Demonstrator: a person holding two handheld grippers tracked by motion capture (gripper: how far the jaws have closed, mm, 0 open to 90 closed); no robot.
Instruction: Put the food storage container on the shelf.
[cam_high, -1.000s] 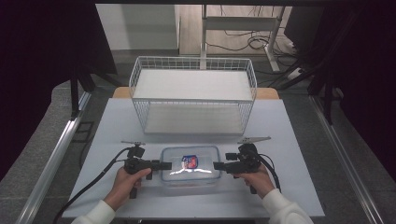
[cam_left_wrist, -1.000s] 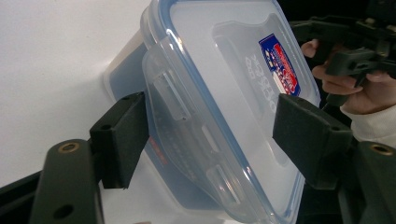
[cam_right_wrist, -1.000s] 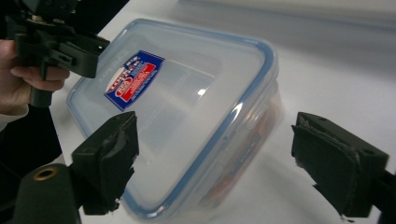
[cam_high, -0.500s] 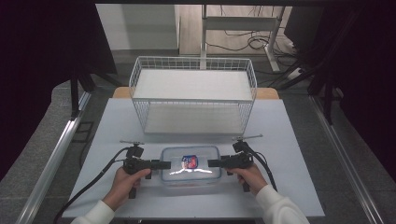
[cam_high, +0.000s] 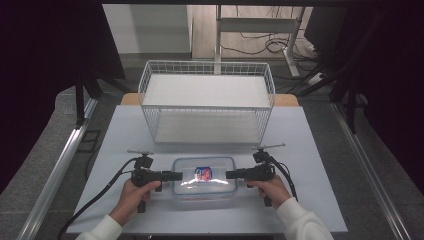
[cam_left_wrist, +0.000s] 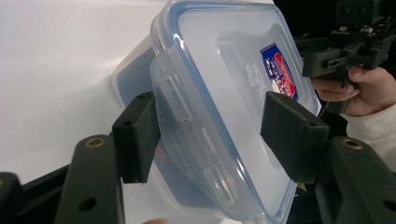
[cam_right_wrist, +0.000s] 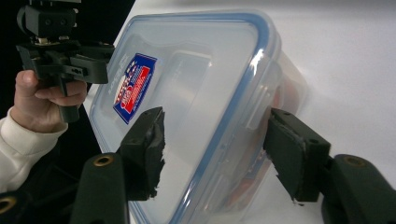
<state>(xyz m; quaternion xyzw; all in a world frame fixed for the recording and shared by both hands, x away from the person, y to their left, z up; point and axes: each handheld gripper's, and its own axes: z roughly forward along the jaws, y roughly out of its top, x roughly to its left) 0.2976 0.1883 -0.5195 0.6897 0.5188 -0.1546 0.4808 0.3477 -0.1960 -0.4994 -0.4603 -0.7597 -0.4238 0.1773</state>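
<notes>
A clear plastic container (cam_high: 204, 176) with a blue-rimmed lid and a red and blue label lies flat on the white table (cam_high: 310, 150). My left gripper (cam_high: 177, 175) is at its left end, rolled on its side. Its jaws have just been closing. One pad lies beside the end wall and latch, the other above the lid (cam_left_wrist: 224, 84), and neither clamps. My right gripper (cam_high: 230, 174) is at the right end. Its jaws have also just been closing and straddle that end of the container (cam_right_wrist: 187, 93) with some space left.
A white wire basket (cam_high: 207, 64) stands across the table's far half, just behind the container. Cables trail from both grippers toward the near edge. Bare table lies to either side of the hands.
The right gripper has slid slightly left onto the container's right end. The left hand and the container have stayed put.
</notes>
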